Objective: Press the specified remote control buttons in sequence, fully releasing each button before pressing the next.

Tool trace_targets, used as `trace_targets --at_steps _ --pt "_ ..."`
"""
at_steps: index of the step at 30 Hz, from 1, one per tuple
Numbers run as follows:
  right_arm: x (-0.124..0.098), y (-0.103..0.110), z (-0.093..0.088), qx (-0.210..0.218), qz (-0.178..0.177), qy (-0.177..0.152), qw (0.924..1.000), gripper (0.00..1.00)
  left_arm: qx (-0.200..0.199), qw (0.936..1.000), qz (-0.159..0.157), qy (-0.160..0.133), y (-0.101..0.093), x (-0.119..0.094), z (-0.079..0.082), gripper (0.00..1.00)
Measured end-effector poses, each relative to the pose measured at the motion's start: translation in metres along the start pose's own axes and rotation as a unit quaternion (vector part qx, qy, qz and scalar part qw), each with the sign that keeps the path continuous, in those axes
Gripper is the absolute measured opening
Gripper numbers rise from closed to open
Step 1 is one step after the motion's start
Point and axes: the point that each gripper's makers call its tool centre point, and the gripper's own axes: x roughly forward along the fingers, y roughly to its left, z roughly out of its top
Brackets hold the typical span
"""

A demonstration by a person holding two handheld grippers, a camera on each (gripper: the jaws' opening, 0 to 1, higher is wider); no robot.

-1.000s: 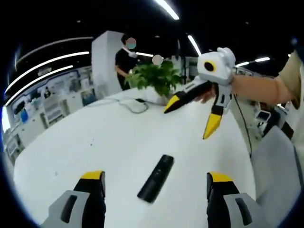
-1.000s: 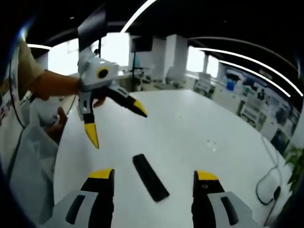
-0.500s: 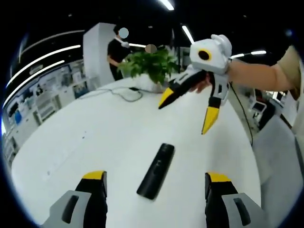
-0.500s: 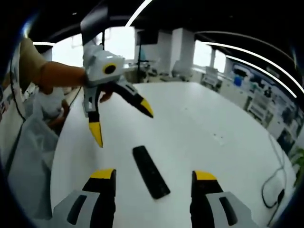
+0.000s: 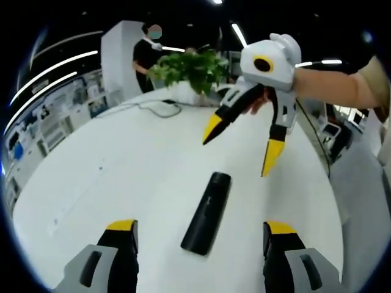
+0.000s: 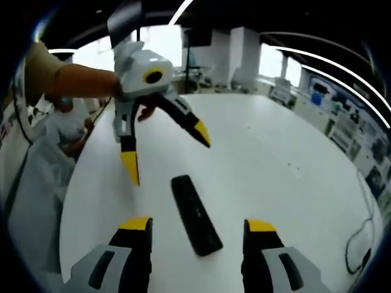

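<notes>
A black remote control (image 5: 208,212) lies flat on the white table (image 5: 122,177), lengthwise between my two grippers. My left gripper (image 5: 195,235) hovers open just short of its near end, yellow-tipped jaws wide on either side. Facing it from beyond the remote, my right gripper (image 5: 239,149) hangs open above the table, tips pointing down. In the right gripper view the same remote (image 6: 195,213) lies between my right gripper's (image 6: 194,229) spread jaws, and the left gripper (image 6: 166,152) hovers open past its far end, held by a hand.
A potted green plant (image 5: 192,68) and a loose cable (image 5: 153,107) sit at the table's far edge. A person stands behind the plant. Grey chairs (image 5: 360,201) flank the table side, and another person sits at the table edge (image 6: 67,134).
Both grippers have come closer to the remote and lower over the table; the remote looks larger in both views. It has not moved on the table. Both stay open.
</notes>
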Motion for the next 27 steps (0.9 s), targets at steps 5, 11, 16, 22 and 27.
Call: trace_targets --at_steps 5,11,16,22,27 --pt "0.008 -0.003 -0.007 0.001 0.007 0.011 0.9999 0.57 0.002 0.9998 -0.012 0.017 -0.003 0.01 -0.009 0.86" --pt "0.018 -0.003 -0.018 0.004 0.015 0.028 0.9995 0.56 0.009 0.9993 -0.021 0.029 -0.006 0.019 -0.014 0.85" --pt "0.026 -0.006 -0.025 0.003 0.019 0.043 0.9989 0.54 0.016 0.9984 -0.028 0.047 -0.005 0.025 -0.021 0.85" --pt "0.036 -0.009 -0.035 0.002 0.026 0.066 0.9975 0.5 0.02 0.9967 -0.038 0.069 -0.007 0.029 -0.031 0.82" --pt "0.041 -0.009 -0.04 -0.005 0.034 0.081 0.9961 0.5 0.021 0.9959 -0.046 0.075 -0.009 0.032 -0.033 0.79"
